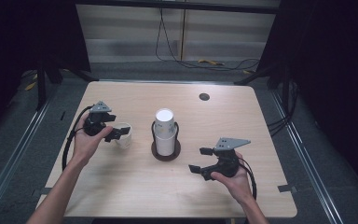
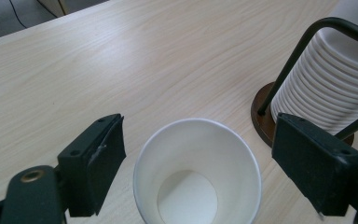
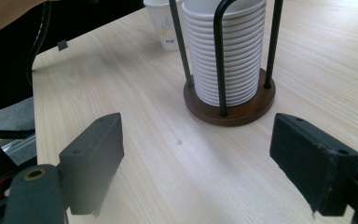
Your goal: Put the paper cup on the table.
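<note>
Paper cup stands upright on the table between the left gripper's wide jaws, neither pad touching it.

Between the two pairs of jaws, on the pale wooden desk: a stack of white cups, upright inside a black wire holder on a round brown base. Beyond the right jaws, near the desk's far edge: a small dark round hole. Farther off past both pairs, on the grey floor: black cables and a yellow-ended lead. Left of the left jaws, off the desk: a metal rail.
</note>
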